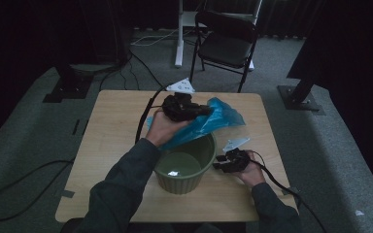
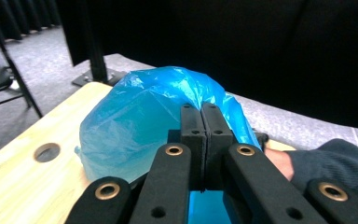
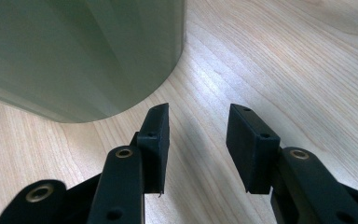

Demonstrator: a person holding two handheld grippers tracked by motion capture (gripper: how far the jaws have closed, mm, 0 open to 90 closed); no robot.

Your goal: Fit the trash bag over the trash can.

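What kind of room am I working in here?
Probably a curtained recording studio, not a home: a small wooden table on grey carpet, black drapes, a folding chair and stand bases.

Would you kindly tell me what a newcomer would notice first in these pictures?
The bright blue plastic bag stands out, billowing over the far rim of the green bin at the middle of the wooden table. The left gripper is shut on the bag's edge. The right gripper rests open beside the bin, with nothing between its jaws.

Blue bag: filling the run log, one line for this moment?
left claw shut on blue bag | right claw open, empty | green bin unlined
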